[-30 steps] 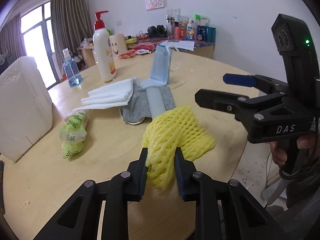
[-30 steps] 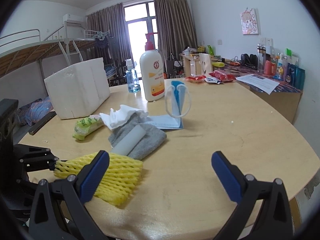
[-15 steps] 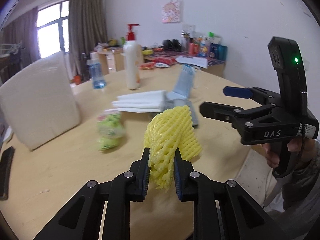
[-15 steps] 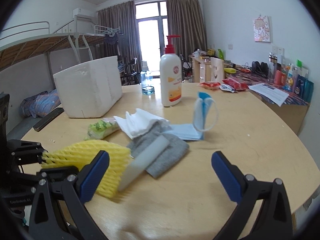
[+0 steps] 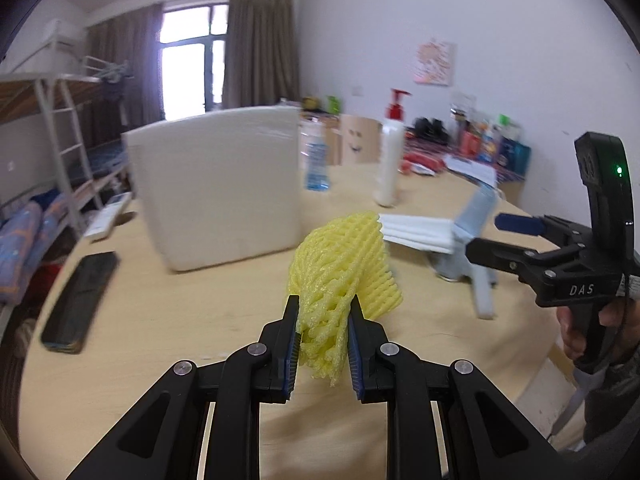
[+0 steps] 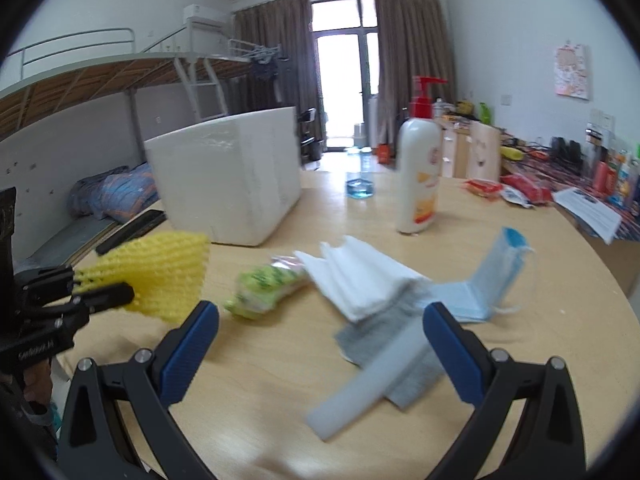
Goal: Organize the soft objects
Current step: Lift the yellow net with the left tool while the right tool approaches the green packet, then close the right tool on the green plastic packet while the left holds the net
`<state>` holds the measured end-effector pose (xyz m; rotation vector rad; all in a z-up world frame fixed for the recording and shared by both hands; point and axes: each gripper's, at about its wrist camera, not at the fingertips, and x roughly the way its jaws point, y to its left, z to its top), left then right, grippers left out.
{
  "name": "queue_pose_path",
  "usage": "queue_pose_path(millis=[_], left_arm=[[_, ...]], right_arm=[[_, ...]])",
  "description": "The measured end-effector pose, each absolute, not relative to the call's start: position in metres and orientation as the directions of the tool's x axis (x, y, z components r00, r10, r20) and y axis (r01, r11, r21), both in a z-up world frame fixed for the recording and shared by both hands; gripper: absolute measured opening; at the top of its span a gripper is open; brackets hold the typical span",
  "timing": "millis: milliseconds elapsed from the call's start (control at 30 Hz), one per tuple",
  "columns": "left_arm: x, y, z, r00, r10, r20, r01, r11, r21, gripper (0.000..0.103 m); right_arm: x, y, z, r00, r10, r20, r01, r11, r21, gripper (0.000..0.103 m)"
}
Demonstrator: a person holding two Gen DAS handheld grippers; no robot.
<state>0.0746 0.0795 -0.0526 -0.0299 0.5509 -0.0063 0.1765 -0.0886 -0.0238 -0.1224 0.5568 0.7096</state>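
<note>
The left wrist view shows the left claw (image 5: pixel 323 334) pinched tight on the lower edge of the yellow foam net (image 5: pixel 342 264), which bulges up and forward from between the two pads, lifted off the tabletop (image 5: pixel 168 320). The right wrist view shows the same net (image 6: pixel 160 272) from the side — held in the air, on the near side of the white foam box (image 6: pixel 236 176) and clear of the wood below. Only the left view takes in the dark phone (image 5: pixel 78 300) lying flat to the left of the foam box (image 5: pixel 220 184). Only the right view shows the green packet (image 6: pixel 264 288) in front of the box, touching the folded white tissues (image 6: pixel 360 276), with the grey cloth (image 6: pixel 384 344) and a pale foam strip (image 6: pixel 372 380) beyond them and the blue face mask (image 6: pixel 488 280) standing folded further right. The right claw (image 6: pixel 320 352) is spread wide and holds nothing — its blue pads frame the tissues and cloth from above. A white pump bottle (image 6: pixel 418 176) and a small blue bottle (image 6: pixel 360 184) stand to the right of the box.
</note>
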Motion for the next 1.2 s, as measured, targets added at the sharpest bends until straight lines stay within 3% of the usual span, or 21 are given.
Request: queue_pose_path(millis=[200,467,833,900,1200], left_arm=[[0.065,0.104,-0.050,0.866,0.079,-0.494,-0.101,0.995,-0.019,0.022],[0.053,0.125,-0.051,0.878,0.098,-0.468,-0.127,0.991,-0.032,0.022],[0.051,0.138,-0.055,0.889,0.076,-0.452,-0.115,0.991,-0.061,0.022],[0.050,0.138,-0.056,0.889,0.067,-0.453,-0.108,0.992,-0.065,0.022],[0.049,0.140,-0.055,0.893,0.046,-0.448,-0.089,0.993,-0.076,0.022]], right_arm=[[0.175,-0.052,-0.024,0.560,0.621,-0.548,-0.706,0.704,0.076,0.103],[0.183,-0.017,-0.035,0.496,0.612,-0.616,-0.725,0.682,0.094,0.102],[0.199,0.015,-0.054,0.426,0.529,-0.734,-0.708,0.700,0.094,0.075],[0.203,0.016,-0.057,0.431,0.508,-0.746,-0.692,0.717,0.089,0.066],[0.219,0.018,-0.061,0.427,0.466,-0.775,-0.638,0.763,0.107,0.064]])
